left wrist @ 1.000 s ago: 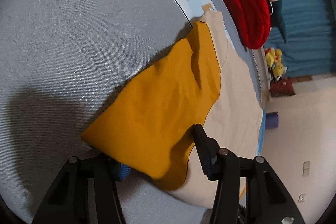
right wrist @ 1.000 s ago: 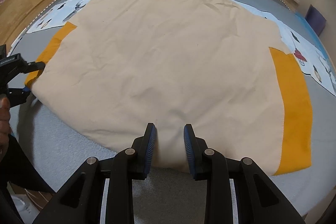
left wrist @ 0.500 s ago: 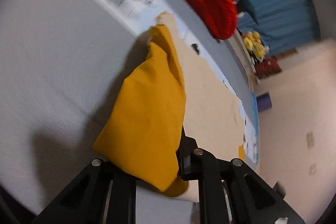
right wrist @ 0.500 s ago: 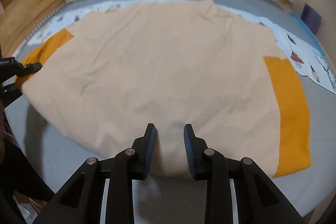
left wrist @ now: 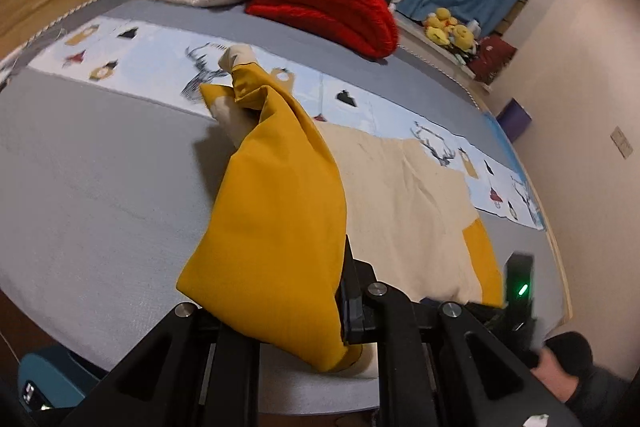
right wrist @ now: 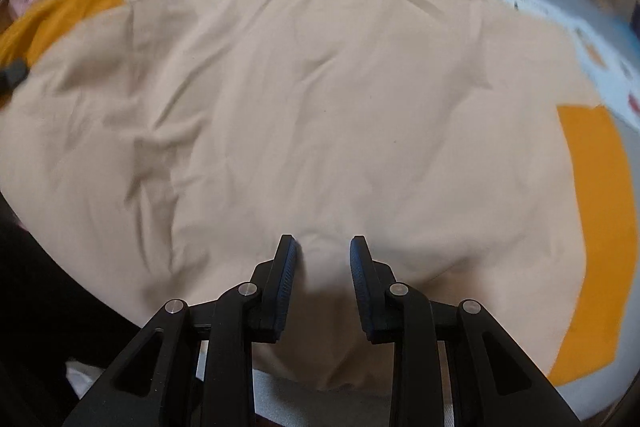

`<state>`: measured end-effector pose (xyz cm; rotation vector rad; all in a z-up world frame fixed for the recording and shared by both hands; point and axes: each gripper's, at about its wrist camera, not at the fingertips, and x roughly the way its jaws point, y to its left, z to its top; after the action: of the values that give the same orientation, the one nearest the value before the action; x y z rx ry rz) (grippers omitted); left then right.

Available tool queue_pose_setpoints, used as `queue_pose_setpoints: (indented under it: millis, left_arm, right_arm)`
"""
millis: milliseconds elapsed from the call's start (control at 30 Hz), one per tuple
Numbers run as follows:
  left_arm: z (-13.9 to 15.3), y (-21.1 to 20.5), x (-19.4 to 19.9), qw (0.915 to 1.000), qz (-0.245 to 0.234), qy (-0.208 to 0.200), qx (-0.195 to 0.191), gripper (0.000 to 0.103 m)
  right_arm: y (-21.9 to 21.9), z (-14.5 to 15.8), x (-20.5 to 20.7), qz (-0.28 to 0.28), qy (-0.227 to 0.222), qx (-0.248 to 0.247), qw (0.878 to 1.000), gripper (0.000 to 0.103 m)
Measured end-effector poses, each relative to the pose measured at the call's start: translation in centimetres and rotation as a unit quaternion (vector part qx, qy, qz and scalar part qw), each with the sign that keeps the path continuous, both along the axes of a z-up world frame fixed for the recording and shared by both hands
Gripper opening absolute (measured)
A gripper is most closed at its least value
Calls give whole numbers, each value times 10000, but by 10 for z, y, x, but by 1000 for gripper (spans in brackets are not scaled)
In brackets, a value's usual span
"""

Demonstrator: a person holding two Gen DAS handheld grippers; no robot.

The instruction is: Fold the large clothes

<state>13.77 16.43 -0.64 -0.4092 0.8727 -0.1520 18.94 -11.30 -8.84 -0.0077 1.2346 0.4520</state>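
Lifted since earlier: mustard sleeve [left wrist: 276, 211], pinched by left gripper [left wrist: 280, 323] | right gripper [right wrist: 323, 267] half-open, cream shirt [right wrist: 320, 115] bunched between | red blanket [left wrist: 324, 1] far ahead | sleeve runs away forward

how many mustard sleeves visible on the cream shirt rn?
2. One mustard sleeve is lifted off the bed, held in the left gripper. The other lies flat at the right edge of the cream shirt, away from the right gripper.

Soft indoor light, heavy fisheye bending, dark corners, slight motion blur
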Motion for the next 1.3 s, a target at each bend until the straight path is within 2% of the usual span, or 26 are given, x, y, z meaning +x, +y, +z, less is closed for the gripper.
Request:
queue_pose_setpoints:
  millis: [33,100,167,233,267,300,333,433,533,567,633,700,767,800,900,967,1033,1067,1100,1233,1300]
  left_arm:
    - [3,-7,2,10000,-70,-63,5,14]
    - [15,-26,6,9992,-303,-202,143,14]
    - [28,-50,10,9971,-597,-361,302,13]
    - [41,-79,17,9934,-938,-510,426,13]
    - [48,-99,21,9900,-1168,-600,509,13]
    - [53,-112,23,9877,-1306,-652,560,13]
    - [58,-135,28,9829,-1563,-735,640,13]
    - [63,-197,40,9673,-2260,-843,784,13]
    - [54,-255,49,9490,-2919,-794,893,13]
    - [45,-279,52,9407,-3189,-700,917,13]
    - [24,-313,57,9262,-3630,-415,936,13]
    - [-4,-343,61,9101,-4003,-51,1069,14]
    - [-32,-364,61,8953,-4259,396,1246,20]
    - [-40,-367,62,8917,-4320,610,1207,21]
    - [-38,-352,62,8958,-4300,874,706,29]
    - [-24,-334,62,8919,-4420,945,170,38]
    - [-9,-312,63,8882,-4481,923,-417,43]
    - [-4,-303,64,8904,-4421,913,-589,45]
    - [1,-296,69,8969,-4291,873,-621,45]
    - [10,-252,83,9420,-3274,654,-340,45]
    - [10,-231,91,9617,-2675,607,28,44]
  right_arm:
    - [-11,12,3,-73,-132,90,9998,29]
    - [-32,39,9,-215,-599,-33,9980,30]
    - [-65,73,16,-413,-1104,-26,9930,35]
    - [-100,109,22,-643,-1537,51,9860,55]
    - [-116,124,23,-736,-1739,35,9820,62]
    - [-139,141,27,-867,-2016,-29,9756,76]
    - [-154,152,27,-959,-2194,-104,9709,85]
    - [-206,175,30,-1126,-2512,-339,9608,85]
    - [-247,177,25,-1459,-2647,-602,9513,85]
    - [-265,172,22,-1730,-2593,-651,9480,85]
    - [-287,166,23,-1964,-2342,-604,9502,83]
    - [-297,165,21,-2028,-2292,-621,9500,81]
    - [-302,165,22,-2040,-2249,-504,9514,81]
    - [-302,164,22,-2000,-2161,-407,9548,81]
    - [-296,153,26,-1843,-1837,-5,9656,81]
    - [-291,142,35,-1651,-1427,393,9751,81]
    - [-279,129,38,-1442,-1169,778,9795,81]
    - [-270,123,41,-1274,-1016,920,9823,81]
    - [-260,116,44,-1110,-857,1003,9850,81]
    - [-230,98,49,-744,-313,1343,9876,81]
    - [-214,83,51,-567,-19,1184,9913,81]
